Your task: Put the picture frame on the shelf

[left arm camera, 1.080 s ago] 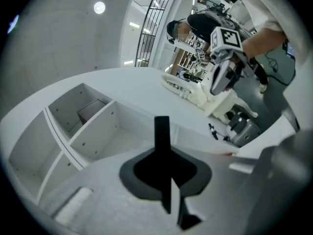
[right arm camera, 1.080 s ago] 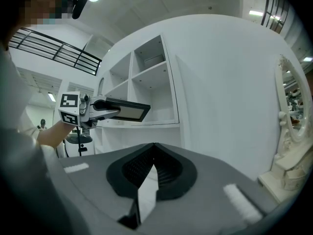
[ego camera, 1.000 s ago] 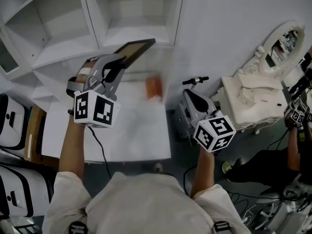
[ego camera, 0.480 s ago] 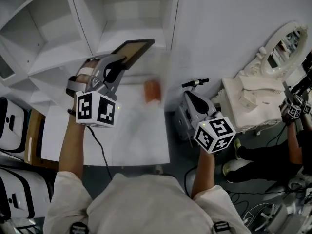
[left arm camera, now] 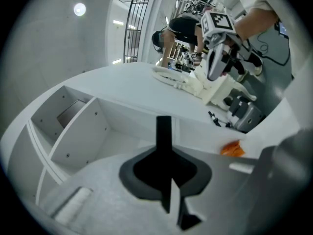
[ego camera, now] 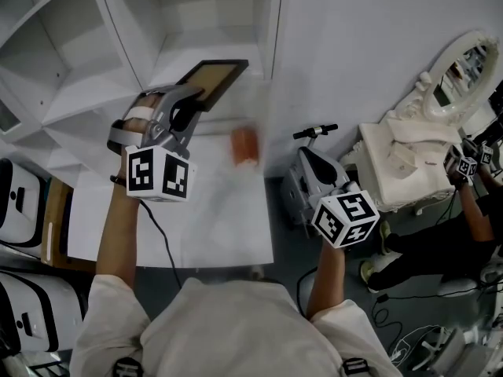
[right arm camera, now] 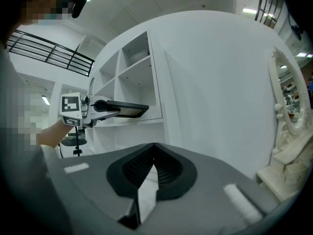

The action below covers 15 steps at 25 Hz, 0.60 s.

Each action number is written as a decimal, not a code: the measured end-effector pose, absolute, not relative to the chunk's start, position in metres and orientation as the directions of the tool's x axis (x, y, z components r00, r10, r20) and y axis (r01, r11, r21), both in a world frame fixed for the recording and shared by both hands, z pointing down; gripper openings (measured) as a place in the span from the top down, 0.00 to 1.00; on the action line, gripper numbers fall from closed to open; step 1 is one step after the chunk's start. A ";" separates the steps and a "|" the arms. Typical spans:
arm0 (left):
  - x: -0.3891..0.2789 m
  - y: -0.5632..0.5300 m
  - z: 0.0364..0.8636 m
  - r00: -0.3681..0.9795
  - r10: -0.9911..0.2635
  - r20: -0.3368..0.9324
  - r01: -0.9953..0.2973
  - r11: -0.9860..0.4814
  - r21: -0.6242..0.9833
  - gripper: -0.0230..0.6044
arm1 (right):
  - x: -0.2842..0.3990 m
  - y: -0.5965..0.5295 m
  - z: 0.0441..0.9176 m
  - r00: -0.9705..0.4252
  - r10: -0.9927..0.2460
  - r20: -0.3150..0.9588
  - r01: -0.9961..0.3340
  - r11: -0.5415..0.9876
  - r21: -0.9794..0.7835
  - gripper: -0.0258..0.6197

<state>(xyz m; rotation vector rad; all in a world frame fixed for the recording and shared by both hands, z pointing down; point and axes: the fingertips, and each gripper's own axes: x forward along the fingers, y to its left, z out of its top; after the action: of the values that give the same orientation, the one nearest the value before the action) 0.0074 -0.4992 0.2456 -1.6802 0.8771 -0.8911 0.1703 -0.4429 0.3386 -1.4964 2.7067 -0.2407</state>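
Note:
The picture frame [ego camera: 214, 79], dark-rimmed with a tan face, is held tilted in front of the white shelf unit [ego camera: 200, 34]. My left gripper [ego camera: 191, 102] is shut on its near corner. In the left gripper view the frame [left arm camera: 164, 131] shows edge-on as a black bar between the jaws, with shelf compartments [left arm camera: 80, 126] behind it. My right gripper [ego camera: 306, 159] hangs lower at the right, away from the shelf, shut with nothing in it. The right gripper view shows the left gripper [right arm camera: 100, 106] holding the frame [right arm camera: 128, 109] level beside the shelf [right arm camera: 133, 75].
A white table [ego camera: 212, 218] stands below the shelf with an orange object [ego camera: 245, 144] on it. An ornate white vanity with an oval mirror [ego camera: 420, 151] stands at the right, and another person [ego camera: 464, 234] is beside it. Black-and-white cases [ego camera: 16, 203] sit at the left.
My left gripper has carried the frame a little further along the shelf front, toward its right side wall. The right gripper has barely shifted. The person at the right has moved.

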 end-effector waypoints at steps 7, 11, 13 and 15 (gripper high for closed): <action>0.009 -0.509 0.256 0.430 -0.886 0.172 -0.100 -0.236 -0.967 0.92 | 0.170 -0.442 0.342 -0.548 -0.836 0.028 -0.826 0.535 -0.176 0.95; 0.010 -0.514 0.259 0.417 -0.890 0.185 -0.098 -0.246 -0.964 0.91 | 0.172 -0.442 0.337 -0.543 -0.840 0.018 -0.830 0.533 -0.165 0.95; 0.009 -0.518 0.258 0.410 -0.893 0.186 -0.108 -0.250 -0.962 0.91 | 0.172 -0.442 0.335 -0.537 -0.843 0.025 -0.837 0.528 -0.143 0.95; 0.009 -0.523 0.260 0.401 -0.896 0.193 -0.102 -0.253 -0.962 0.91 | 0.172 -0.443 0.334 -0.538 -0.843 0.027 -0.837 0.530 -0.137 0.95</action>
<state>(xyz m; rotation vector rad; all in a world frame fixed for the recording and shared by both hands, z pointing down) 0.0094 -0.5228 0.2596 -1.6512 0.8916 -0.9871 0.1717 -0.4425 0.3342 -1.4886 2.7105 -0.2076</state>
